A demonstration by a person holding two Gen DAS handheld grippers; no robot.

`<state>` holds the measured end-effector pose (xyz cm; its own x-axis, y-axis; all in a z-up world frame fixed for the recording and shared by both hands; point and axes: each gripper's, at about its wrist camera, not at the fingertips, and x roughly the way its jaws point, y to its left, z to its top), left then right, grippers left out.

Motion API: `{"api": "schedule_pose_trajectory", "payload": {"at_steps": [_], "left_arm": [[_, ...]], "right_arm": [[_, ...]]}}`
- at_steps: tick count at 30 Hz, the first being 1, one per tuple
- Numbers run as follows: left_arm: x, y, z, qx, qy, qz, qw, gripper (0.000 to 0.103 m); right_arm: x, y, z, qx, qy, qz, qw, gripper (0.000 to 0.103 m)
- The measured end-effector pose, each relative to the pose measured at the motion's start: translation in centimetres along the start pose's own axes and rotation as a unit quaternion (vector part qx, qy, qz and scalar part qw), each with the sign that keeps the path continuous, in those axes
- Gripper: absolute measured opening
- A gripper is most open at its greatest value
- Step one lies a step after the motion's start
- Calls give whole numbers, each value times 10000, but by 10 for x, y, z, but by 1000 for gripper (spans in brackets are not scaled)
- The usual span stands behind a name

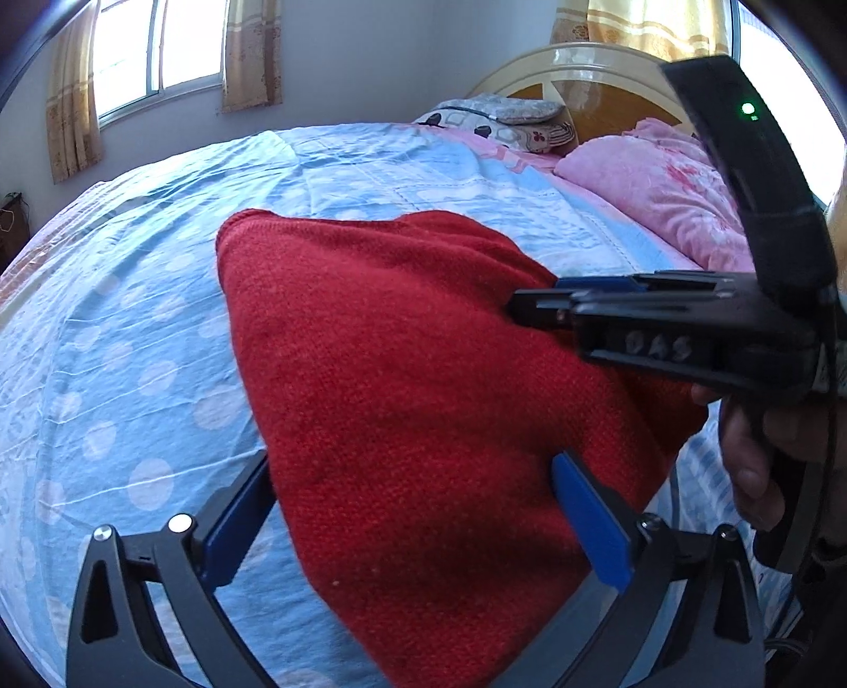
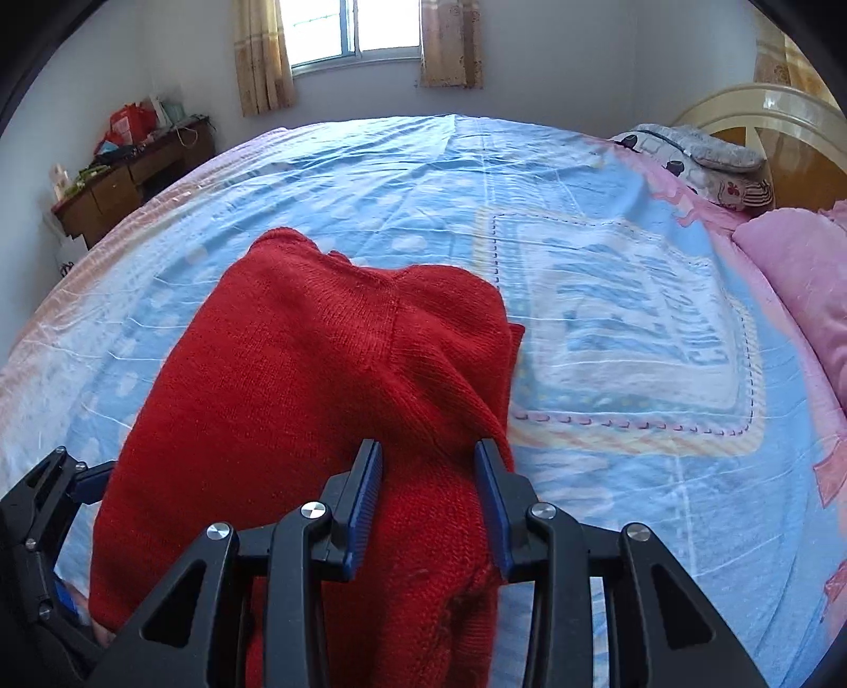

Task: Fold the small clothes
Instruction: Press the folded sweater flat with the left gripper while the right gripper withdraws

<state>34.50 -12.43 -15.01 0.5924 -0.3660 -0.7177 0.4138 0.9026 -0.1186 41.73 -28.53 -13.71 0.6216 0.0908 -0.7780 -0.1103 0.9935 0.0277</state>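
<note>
Lying on the blue bedsheet [image 2: 609, 174] near its front edge, the red sweater [image 2: 317, 381] is pinched by the right gripper [image 2: 429, 492]; the left gripper [image 1: 418, 508] gapes wide around its hem, not touching

sweaters: you've got one red sweater [image 2: 317, 397]
grippers: two, left gripper [image 1: 418, 508], right gripper [image 2: 429, 497]
pillows: two, pink pillow [image 1: 651, 185], patterned pillow [image 1: 508, 121]
windows: one window [image 2: 354, 26], top middle

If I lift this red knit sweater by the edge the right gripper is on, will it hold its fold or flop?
Probably flop: the red knit sweater drapes in soft folds over the bedsheet, with no stiffness showing. The thick knit looks grippy, so the right gripper, its fingers around a bunched edge, likely won't slip. The left gripper stands open, so that side would sag.
</note>
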Motion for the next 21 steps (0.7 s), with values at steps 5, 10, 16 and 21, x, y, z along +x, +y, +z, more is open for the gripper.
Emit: {"api": "schedule_pose_trajectory", "payload": {"at_steps": [5, 10, 16, 21], "left_arm": [[1, 4, -2, -120, 18, -88, 9999, 103], [1, 2, -3, -91, -13, -86, 9999, 103], [-2, 6, -7, -206, -69, -238, 9995, 103], [-2, 12, -10, -358, 8, -446, 9984, 103]], "right_arm": [[-14, -32, 12, 662, -290, 213, 9972, 37], [13, -51, 25, 1089, 131, 743, 9912, 37], [24, -45, 23, 1092, 165, 874, 9900, 11], [24, -57, 3, 1421, 175, 611, 9878, 10]]}}
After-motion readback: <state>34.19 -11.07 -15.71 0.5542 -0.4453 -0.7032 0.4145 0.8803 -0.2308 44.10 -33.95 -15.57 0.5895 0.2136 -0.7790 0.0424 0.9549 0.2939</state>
